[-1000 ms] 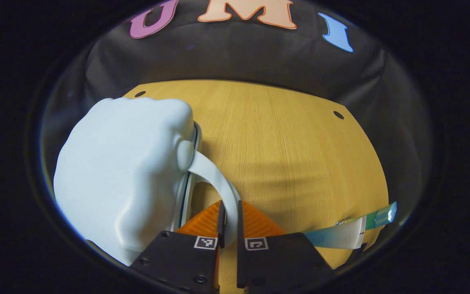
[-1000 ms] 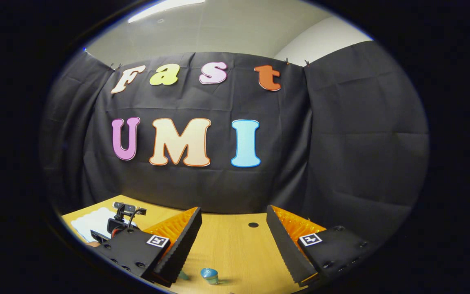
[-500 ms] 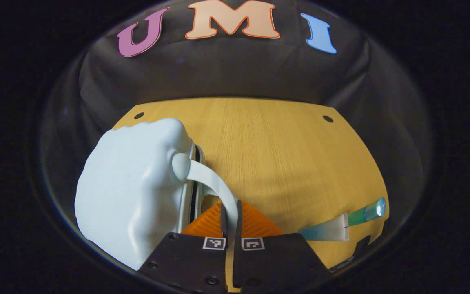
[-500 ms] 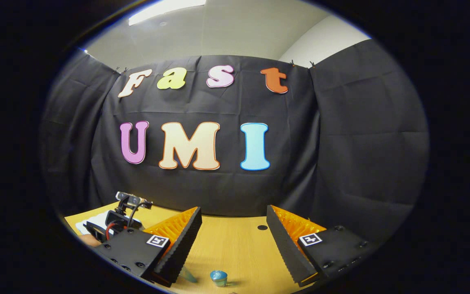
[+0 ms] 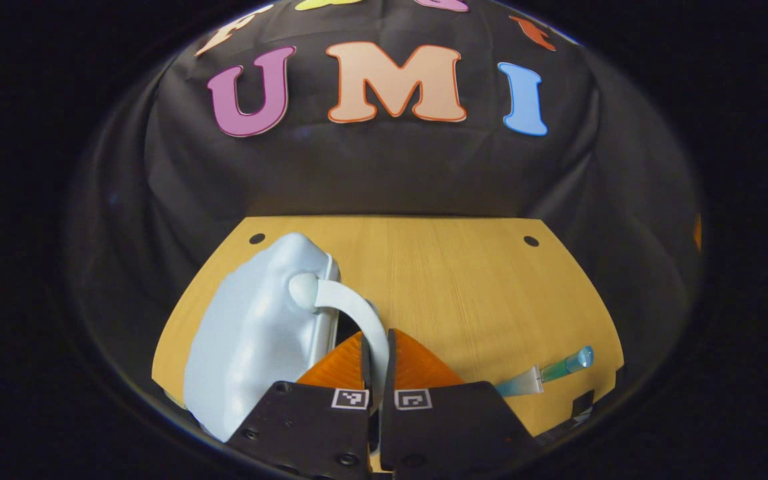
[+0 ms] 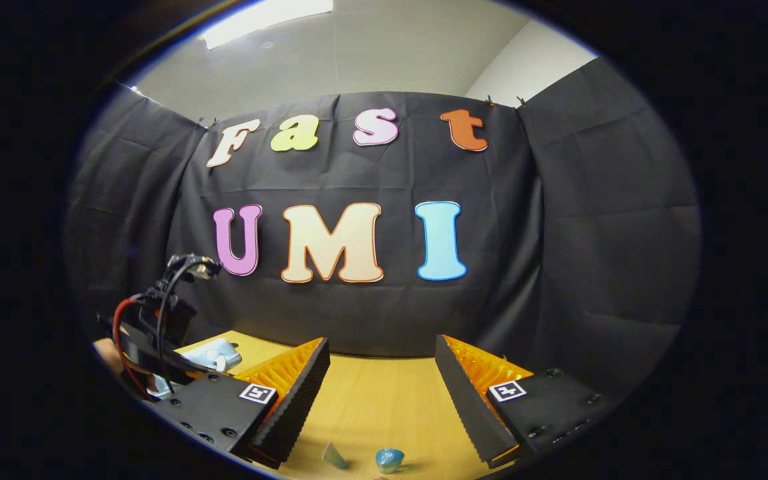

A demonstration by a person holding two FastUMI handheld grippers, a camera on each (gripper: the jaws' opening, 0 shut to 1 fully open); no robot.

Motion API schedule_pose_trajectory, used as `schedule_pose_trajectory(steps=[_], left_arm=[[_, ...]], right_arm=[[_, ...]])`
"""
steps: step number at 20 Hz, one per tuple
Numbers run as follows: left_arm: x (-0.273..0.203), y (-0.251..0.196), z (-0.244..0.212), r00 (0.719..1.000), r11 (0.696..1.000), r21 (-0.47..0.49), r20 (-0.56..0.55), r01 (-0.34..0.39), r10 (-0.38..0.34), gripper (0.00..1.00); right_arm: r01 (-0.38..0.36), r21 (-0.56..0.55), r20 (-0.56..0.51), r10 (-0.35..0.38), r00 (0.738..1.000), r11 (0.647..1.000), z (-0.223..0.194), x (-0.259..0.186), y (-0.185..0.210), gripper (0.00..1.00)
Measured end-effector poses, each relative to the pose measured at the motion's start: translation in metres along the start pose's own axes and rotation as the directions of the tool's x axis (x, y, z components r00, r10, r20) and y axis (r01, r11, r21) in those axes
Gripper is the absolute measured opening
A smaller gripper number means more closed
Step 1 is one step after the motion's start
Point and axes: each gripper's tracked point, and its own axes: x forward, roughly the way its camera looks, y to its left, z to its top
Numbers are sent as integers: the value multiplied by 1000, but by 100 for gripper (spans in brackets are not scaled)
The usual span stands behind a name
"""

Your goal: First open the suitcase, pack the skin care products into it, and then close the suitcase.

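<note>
A pale blue hard-shell suitcase [image 5: 251,340] lies on the wooden table [image 5: 464,287] at the left of the left gripper view. My left gripper [image 5: 376,350] is shut on its curved handle [image 5: 351,310], and a dark gap shows at the seam beside the handle. A skin care tube [image 5: 544,375] with a blue-green cap lies at the table's right front. In the right gripper view my right gripper [image 6: 381,343] hangs open above the table with nothing between its fingers. Below it lies the tube's cap [image 6: 389,459]. The suitcase [image 6: 214,352] peeks out at the far left.
Black cloth walls close the table's back and sides. Two small round holes [image 5: 531,241] mark the table's far corners. In the right gripper view the left gripper's camera mount with red and black cables [image 6: 157,320] stands above the suitcase, a hand behind it.
My left gripper has risen and drawn back with the handle, so the suitcase looks smaller and its lid edge is tilting up. The right gripper has barely moved and stays open.
</note>
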Motion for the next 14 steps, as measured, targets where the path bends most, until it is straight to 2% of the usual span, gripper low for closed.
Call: schedule_pose_trajectory(steps=[7, 14], left_arm=[[-31, 65, 42, 996, 999, -8, 79, -43, 44, 0], [-44, 151, 65, 986, 996, -27, 139, -85, 88, 0]], right_arm=[[-47, 17, -6, 47, 999, 999, -5, 10, 45, 100], [-65, 37, -24, 66, 998, 997, -13, 21, 95, 100]])
